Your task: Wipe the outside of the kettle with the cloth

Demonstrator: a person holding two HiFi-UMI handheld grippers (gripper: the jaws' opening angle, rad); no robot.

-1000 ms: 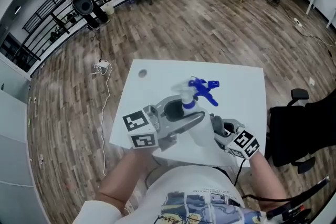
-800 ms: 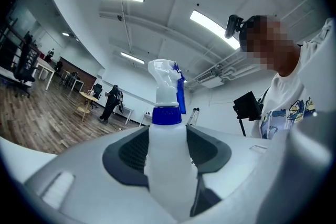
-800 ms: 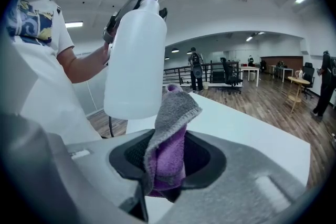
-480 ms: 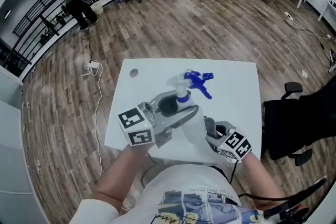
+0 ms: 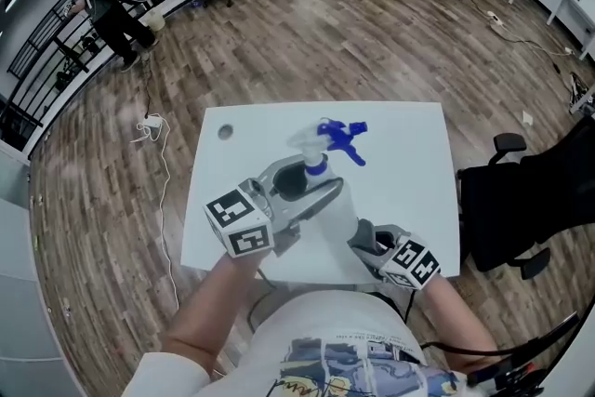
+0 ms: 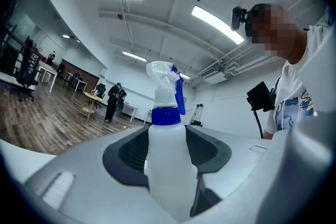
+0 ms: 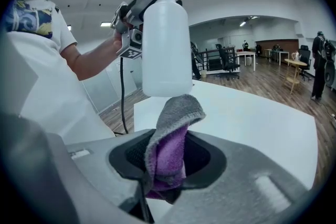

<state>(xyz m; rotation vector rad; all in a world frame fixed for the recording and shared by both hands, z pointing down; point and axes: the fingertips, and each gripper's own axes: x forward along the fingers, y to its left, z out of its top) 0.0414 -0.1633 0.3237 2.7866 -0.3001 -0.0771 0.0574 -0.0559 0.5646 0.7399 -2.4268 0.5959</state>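
- While the left tongs (image 6: 167, 153) clamp the spray bottle (image 7: 165, 44) above the surface (image 5: 409, 163), it could slip
- Right tongs (image 7: 169, 159) pinch the cloth (image 7: 176, 113) at lower centre; rubbing may tug it free

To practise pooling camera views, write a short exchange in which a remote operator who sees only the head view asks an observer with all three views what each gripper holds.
Operator: In the head view I see the spray bottle at the left gripper. Where do its jaws grip it?
Observer: The left gripper view shows them clamped on the bottle's white body, below the blue collar.
Operator: Is the right gripper empty?
Observer: No. The right gripper view shows a cloth, grey outside and purple inside, pinched between its jaws.
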